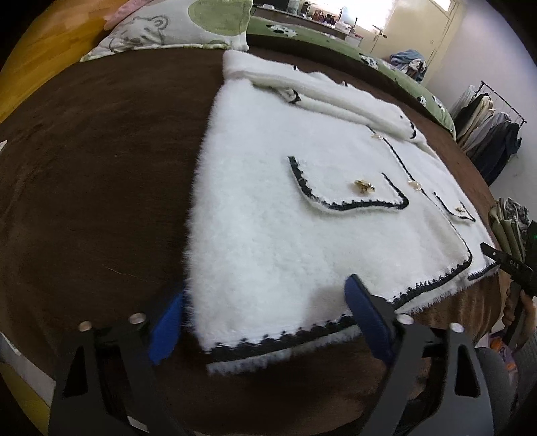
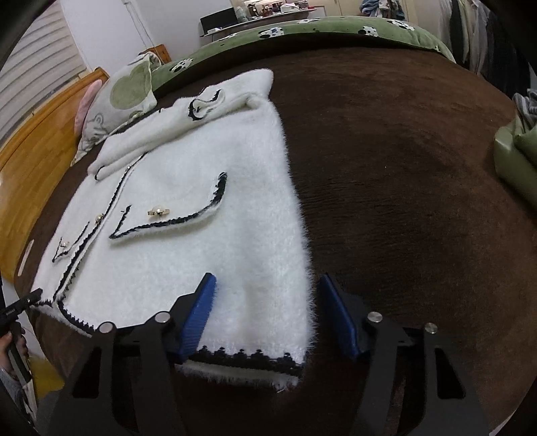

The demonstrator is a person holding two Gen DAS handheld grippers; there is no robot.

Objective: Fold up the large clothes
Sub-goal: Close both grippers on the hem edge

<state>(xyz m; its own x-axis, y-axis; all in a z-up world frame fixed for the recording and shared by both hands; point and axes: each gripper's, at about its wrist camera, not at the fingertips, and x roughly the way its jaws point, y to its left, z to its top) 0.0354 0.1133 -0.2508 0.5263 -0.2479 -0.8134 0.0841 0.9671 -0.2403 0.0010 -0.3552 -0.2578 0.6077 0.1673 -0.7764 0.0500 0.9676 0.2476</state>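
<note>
Straddling cardigan (image 1: 285,234) hem, seemingly untouched: both hand-held grippers.

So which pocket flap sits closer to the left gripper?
The big flap on the jacket's left half; the other flap lies past the button line, toward the right gripper.

I see the jacket (image 1: 285,218) lying flat on the bed (image 1: 100,184), its sleeve folded across the chest. My left tongs (image 1: 265,322) and right tongs (image 2: 268,315) straddle its near hem corners. A pillow (image 1: 167,30) sits behind.
</note>
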